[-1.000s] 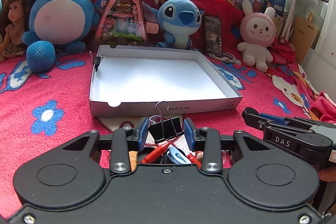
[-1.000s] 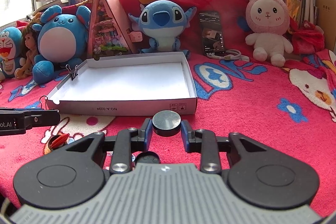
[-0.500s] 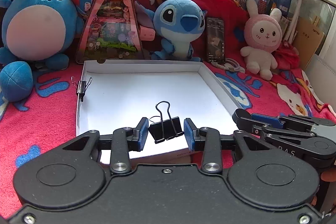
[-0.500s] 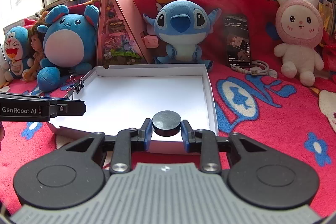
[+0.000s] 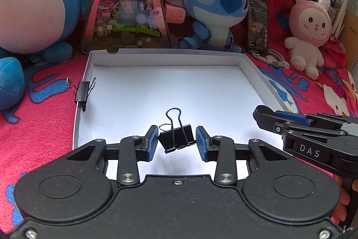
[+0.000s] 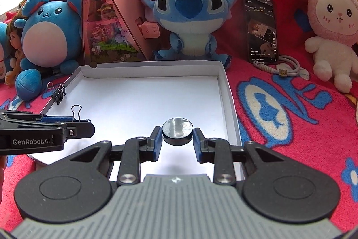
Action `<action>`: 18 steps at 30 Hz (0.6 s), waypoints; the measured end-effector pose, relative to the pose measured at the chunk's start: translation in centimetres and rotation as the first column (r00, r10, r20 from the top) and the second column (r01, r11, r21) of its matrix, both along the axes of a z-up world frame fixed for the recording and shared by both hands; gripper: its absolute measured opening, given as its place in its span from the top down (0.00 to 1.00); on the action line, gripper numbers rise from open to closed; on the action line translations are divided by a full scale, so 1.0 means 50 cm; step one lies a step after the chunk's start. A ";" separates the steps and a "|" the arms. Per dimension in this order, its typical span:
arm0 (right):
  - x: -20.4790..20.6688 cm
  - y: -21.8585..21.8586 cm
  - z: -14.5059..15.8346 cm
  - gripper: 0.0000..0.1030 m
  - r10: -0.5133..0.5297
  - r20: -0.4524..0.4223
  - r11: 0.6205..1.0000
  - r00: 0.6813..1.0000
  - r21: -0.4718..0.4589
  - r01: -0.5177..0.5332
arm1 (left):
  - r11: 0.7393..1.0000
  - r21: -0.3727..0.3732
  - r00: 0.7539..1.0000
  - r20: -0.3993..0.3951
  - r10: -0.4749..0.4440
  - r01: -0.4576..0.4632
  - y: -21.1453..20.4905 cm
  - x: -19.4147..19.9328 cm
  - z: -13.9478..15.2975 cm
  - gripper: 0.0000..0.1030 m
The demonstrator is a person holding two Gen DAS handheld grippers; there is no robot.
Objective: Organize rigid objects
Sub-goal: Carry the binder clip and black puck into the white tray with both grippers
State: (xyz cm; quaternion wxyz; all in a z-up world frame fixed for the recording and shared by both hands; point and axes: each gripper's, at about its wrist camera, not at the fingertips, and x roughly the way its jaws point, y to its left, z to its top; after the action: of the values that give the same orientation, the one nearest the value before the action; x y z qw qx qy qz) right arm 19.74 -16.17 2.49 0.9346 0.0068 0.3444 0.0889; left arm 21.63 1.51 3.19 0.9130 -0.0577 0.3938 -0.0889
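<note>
Both grippers have travelled forward since the earlier frame, from the red blanket [image 6: 279,145] to above the white box [image 5: 165,59], which was ahead of them then and lies under them now; my left gripper [image 5: 176,141] is clenched on a black binder clip [image 5: 176,138], held a little tilted between the blue pads, and my right gripper [image 6: 177,138] grasps a round dark disc [image 6: 177,131] by its edge; both things hang over the near part of the box floor. I think the disc can slip, because the pads touch only its curved side; if I release it too high, it may roll or bounce over the low wall. The tilted clip may twist out of the pads. The two grippers are near each other, so they could collide; the second clip [image 5: 82,91] sits on the left wall, and my left gripper could knock it off.
</note>
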 end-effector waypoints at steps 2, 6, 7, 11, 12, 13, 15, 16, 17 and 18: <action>0.010 0.001 -0.008 0.66 -0.008 -0.012 1.000 1.000 0.003 0.008 | 1.000 0.010 1.000 -0.002 0.006 -0.005 -0.002 0.004 -0.007 0.66; 0.024 0.001 -0.024 0.66 -0.022 -0.037 1.000 0.999 -0.003 0.022 | 1.000 0.023 1.000 -0.008 0.003 -0.003 -0.008 0.005 -0.017 0.66; 0.026 0.001 -0.027 0.66 -0.025 -0.043 1.000 0.999 -0.004 0.025 | 1.000 0.024 1.000 -0.008 0.002 -0.002 -0.008 0.005 -0.019 0.66; 0.030 0.003 -0.033 0.66 -0.027 -0.058 1.000 0.998 -0.004 0.027 | 1.000 0.030 1.000 -0.013 0.002 -0.002 -0.010 0.006 -0.027 0.66; 0.031 0.004 -0.035 0.66 -0.027 -0.061 1.000 0.998 -0.007 0.027 | 1.000 0.029 1.000 -0.016 0.003 -0.002 -0.011 0.007 -0.029 0.66; 0.032 0.005 -0.037 0.66 -0.027 -0.064 1.000 0.998 -0.011 0.027 | 1.000 0.029 1.000 -0.018 0.002 -0.002 -0.011 0.007 -0.031 0.66; 0.033 0.007 -0.040 0.66 -0.026 -0.069 1.000 0.997 -0.016 0.025 | 0.999 0.034 1.000 -0.018 0.002 -0.001 -0.012 0.007 -0.035 0.66; 0.033 0.008 -0.041 0.66 -0.027 -0.072 1.000 0.997 -0.018 0.026 | 0.999 0.040 1.000 -0.013 0.000 0.000 -0.013 0.006 -0.035 0.66; 0.033 0.008 -0.042 0.66 -0.027 -0.073 0.999 0.997 -0.019 0.026 | 0.999 0.046 1.000 -0.011 -0.001 0.002 -0.015 0.006 -0.035 0.66; 0.033 0.009 -0.043 0.66 -0.026 -0.071 0.999 0.997 -0.020 0.025 | 0.999 0.049 1.000 -0.009 -0.002 0.002 -0.016 0.005 -0.036 0.66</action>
State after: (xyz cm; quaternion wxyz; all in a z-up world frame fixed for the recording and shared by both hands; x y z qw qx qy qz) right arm 21.38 -15.73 0.33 0.9227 0.0052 0.3784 0.0733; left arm 21.89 0.70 1.41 0.9123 -0.0352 0.4002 -0.0798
